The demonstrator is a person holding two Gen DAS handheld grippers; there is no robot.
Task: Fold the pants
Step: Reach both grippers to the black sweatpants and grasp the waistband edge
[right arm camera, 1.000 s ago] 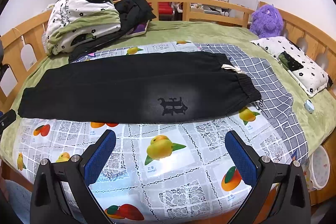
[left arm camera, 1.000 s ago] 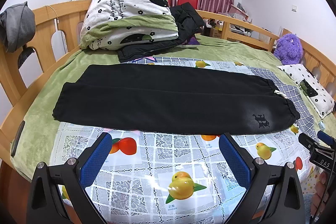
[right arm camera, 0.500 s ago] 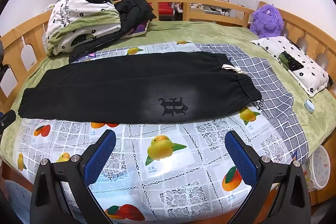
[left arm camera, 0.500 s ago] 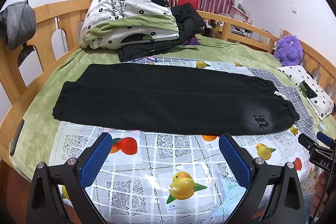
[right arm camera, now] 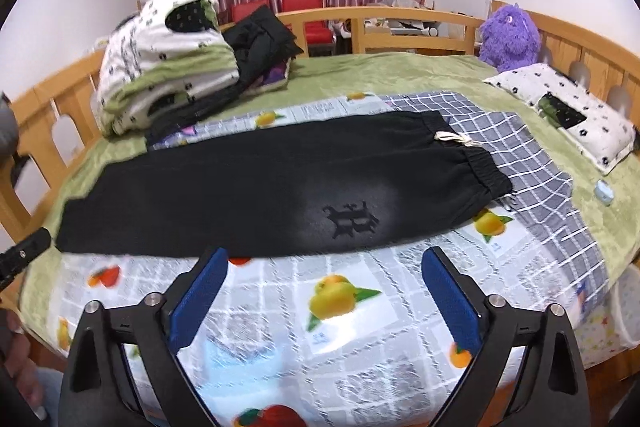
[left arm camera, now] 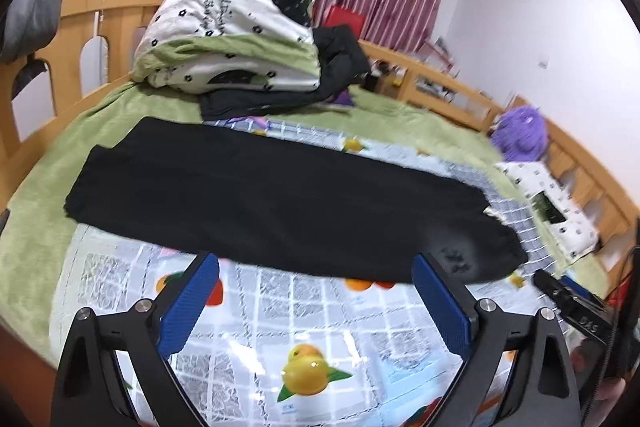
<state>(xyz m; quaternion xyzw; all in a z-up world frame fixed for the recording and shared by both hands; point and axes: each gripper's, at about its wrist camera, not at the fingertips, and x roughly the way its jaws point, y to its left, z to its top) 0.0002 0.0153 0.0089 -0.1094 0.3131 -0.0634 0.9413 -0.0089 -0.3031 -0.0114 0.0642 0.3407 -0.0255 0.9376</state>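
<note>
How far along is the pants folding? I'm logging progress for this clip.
Done: the black pants lie flat on the fruit-print cloth, folded lengthwise with one leg on the other, waistband toward the purple plush toy. In hand: nothing; the left gripper and right gripper are open, short of the near edge, the right one's jaws having just closed slightly. Left: the crosswise folds.

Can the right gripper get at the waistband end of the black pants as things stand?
Probably yes. The right gripper is open and empty, its jaws having just closed slightly; only bare fruit-print cloth lies between it and the pants, and the waistband lies uncovered.
</note>
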